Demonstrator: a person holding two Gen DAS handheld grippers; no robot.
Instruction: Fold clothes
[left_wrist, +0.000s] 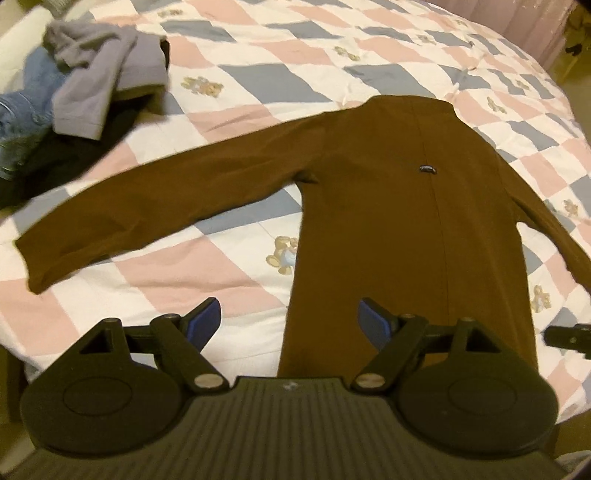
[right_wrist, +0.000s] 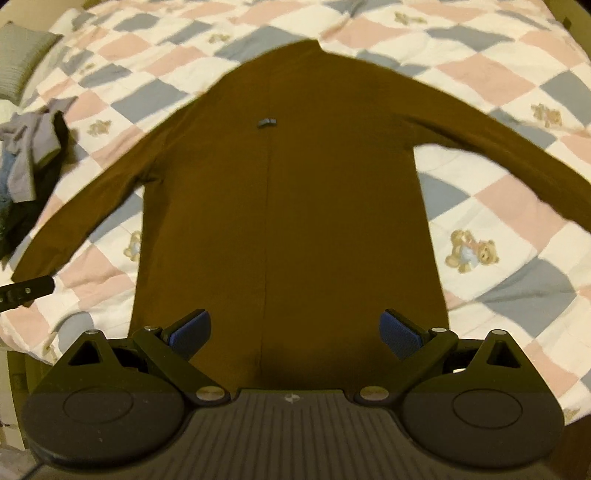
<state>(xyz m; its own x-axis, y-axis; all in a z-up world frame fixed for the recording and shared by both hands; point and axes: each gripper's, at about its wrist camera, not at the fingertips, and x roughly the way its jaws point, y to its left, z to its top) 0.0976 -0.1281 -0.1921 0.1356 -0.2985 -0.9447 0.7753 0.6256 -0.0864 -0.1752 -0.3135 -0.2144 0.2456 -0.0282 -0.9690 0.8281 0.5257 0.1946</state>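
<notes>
- A brown long-sleeved top (left_wrist: 399, 206) lay flat on a patchwork quilt (left_wrist: 258, 48) of pink, grey-blue and white squares with small teddy-bear prints.
- In the left wrist view the top filled the centre and right of the frame, hem toward the bottom edge and collar toward the top; one sleeve reached out to the left edge, the other ran off at the right edge.
- In the right wrist view the top (right_wrist: 295, 206) sat in the middle of the frame, both sleeves angled outward and down to the left and right edges.
- A small dark tag (left_wrist: 427, 169) sat on a seam running down the middle of the garment, in the upper half of the body.
- The left gripper (left_wrist: 290, 325) hovered low in its frame over the hem's left corner, its blue-padded fingers (left_wrist: 203, 325) spread wide and holding nothing.
- The right gripper (right_wrist: 295, 332) hung low in its frame over the hem, its blue pads (right_wrist: 402, 332) likewise spread apart and empty.
- A heap of clothes (left_wrist: 92, 85), with a lilac-grey garment on top of denim and something dark, lay in the upper left of the left wrist view.
- A grey-green pillow (right_wrist: 22, 62) lay at the upper left of the right wrist view.
</notes>
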